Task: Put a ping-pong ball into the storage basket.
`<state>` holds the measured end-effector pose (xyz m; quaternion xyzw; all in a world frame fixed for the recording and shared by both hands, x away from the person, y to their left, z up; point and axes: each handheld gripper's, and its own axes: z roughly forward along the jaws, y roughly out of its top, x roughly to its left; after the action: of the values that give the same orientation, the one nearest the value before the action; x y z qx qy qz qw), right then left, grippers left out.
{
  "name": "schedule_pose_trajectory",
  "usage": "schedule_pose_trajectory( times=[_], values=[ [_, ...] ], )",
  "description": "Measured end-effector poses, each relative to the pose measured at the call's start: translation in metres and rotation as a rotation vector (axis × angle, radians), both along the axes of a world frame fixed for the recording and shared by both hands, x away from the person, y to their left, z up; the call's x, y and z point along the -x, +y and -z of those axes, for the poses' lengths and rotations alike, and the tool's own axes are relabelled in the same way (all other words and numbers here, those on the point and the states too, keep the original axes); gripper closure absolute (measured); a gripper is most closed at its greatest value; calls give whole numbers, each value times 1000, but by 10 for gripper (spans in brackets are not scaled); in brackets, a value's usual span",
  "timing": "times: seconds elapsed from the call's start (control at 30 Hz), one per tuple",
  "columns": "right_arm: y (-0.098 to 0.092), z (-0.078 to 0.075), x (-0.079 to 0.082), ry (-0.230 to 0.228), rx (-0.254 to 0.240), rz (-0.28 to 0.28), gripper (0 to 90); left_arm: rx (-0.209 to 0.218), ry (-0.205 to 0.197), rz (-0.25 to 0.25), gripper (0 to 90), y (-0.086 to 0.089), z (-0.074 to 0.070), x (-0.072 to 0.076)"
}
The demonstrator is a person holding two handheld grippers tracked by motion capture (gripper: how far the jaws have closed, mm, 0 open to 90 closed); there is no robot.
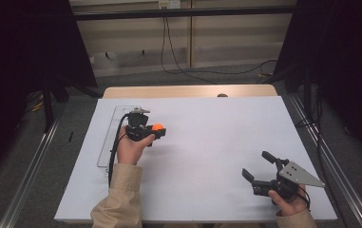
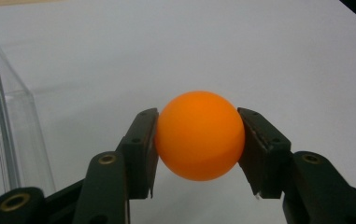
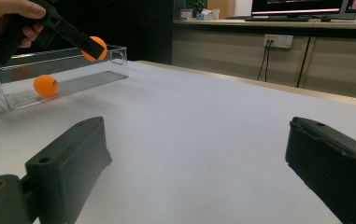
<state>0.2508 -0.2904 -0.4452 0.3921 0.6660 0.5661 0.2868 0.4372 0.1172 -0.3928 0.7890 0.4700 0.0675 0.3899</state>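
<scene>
Nearest at hand: right gripper, black two-jaw tool, low near the person's edge of the white table sheet; jaws spread wide with nothing between them.
Left gripper: black jaws closed on the smooth orange plastic ball, flat pads pressing its two opposite sides about the widest part.
Ball's place: lifted clear of the sheet, just beside the clear plastic rectangular tray at the left of the table.
Second ball: same orange, lying on the ribbed floor inside the tray.
Handling, as I judge it: hollow and very light, stiff but thin-shelled, slick and round; a grip off the middle could squirt it out, and a hard squeeze might dent it.
Best hold: across the widest part, as now, with gentle pressure.
Surfaces: sheet matte and flat; tray glossy, see-through, with upright walls; ball faintly satin, without seams I can make out.
</scene>
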Motion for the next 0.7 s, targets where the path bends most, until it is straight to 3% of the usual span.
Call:
schedule_pose_trajectory(
  times=[0.7],
  values=[
    [0,0,0,0,1,-2,49,-7,-1,4,509,5,-5,1]
  ],
)
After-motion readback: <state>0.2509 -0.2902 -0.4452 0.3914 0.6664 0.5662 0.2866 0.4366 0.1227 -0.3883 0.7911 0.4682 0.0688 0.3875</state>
